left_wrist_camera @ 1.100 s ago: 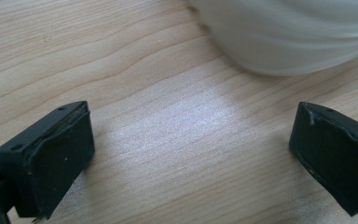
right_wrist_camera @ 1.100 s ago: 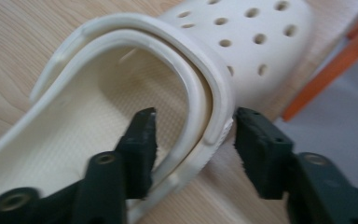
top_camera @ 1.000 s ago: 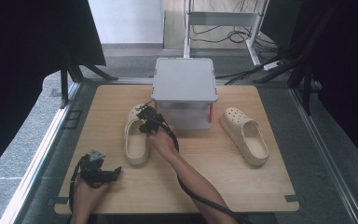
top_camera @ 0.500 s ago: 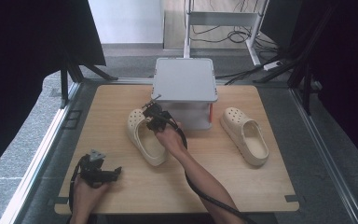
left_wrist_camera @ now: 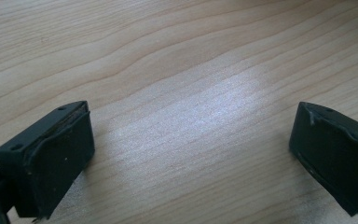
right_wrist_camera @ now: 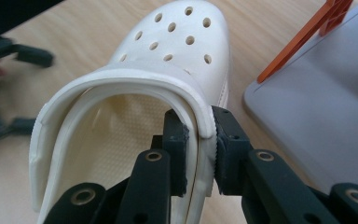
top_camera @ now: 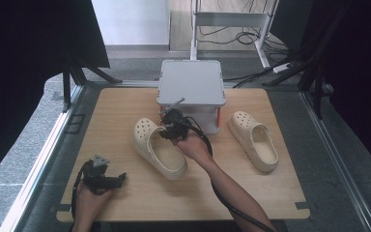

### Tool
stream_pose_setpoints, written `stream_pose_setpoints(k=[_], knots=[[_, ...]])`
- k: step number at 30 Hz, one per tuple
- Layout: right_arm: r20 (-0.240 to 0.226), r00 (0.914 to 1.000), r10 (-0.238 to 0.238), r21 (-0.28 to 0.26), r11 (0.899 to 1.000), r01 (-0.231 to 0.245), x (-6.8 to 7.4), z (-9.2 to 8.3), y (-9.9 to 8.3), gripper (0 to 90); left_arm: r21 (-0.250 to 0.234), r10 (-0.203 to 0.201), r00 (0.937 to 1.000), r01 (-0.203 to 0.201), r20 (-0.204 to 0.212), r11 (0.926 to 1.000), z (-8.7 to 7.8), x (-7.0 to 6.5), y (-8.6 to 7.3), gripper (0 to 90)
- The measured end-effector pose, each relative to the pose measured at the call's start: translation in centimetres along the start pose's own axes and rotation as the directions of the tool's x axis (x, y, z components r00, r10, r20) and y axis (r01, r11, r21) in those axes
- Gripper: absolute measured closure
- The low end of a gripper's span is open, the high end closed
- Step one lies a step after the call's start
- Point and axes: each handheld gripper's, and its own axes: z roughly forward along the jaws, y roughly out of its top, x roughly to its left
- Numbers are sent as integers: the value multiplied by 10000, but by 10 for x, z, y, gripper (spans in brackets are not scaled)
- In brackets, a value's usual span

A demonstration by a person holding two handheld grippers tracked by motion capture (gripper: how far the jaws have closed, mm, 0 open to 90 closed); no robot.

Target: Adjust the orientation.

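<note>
High view: wooden table (top_camera: 125, 106), grey lidded box (top_camera: 191, 84) at 12 o'clock, its front partly hidden behind the right gripper (top_camera: 166, 130). Cream clog (top_camera: 158, 147) at centre, toe toward 11 o'clock, lying at a slant; the right gripper grips its rim on the box side, jaw detail too small to read here. Second clog (top_camera: 253, 140) at 3 o'clock, well apart, toe toward 12. Left gripper (top_camera: 118, 178) at 7 o'clock in the left hand (top_camera: 89, 203), hand cut off by the bottom edge. Left gripper view: jaws spread wide, nothing between them, bare wood grain below; both jaws cropped at the frame edges. Right gripper view: jaws clamped on the clog's side wall, one pad inside, one outside; heel end cropped, box corner with an orange latch (right_wrist_camera: 307, 42) at 2 o'clock, blurred dark shapes at 9 o'clock.
</note>
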Motion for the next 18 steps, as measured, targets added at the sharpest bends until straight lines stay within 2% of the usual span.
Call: stream_pose_setpoints(k=[1, 5, 11, 18], knots=[[0, 10000, 0, 0, 10000, 0, 0, 0, 0, 774, 0, 0, 10000, 0, 0, 10000, 0, 0, 0, 0], [-358, 9989, -297, -71, 9995, 294, 5, -20, -12, 773, 0, 15, 10000, -15, 5, 10000, 0, 0, 0, 0], [-1039, 9941, -321, -240, 9993, 297, 15, -39, -30, 771, 21, 18, 10000, -18, 17, 10000, 0, 0, 0, 0], [-1454, 9873, -643, -252, 9978, 613, 32, -52, -59, 771, -10, -52, 10000, 52, 18, 10000, 0, 0, 0, 0]])
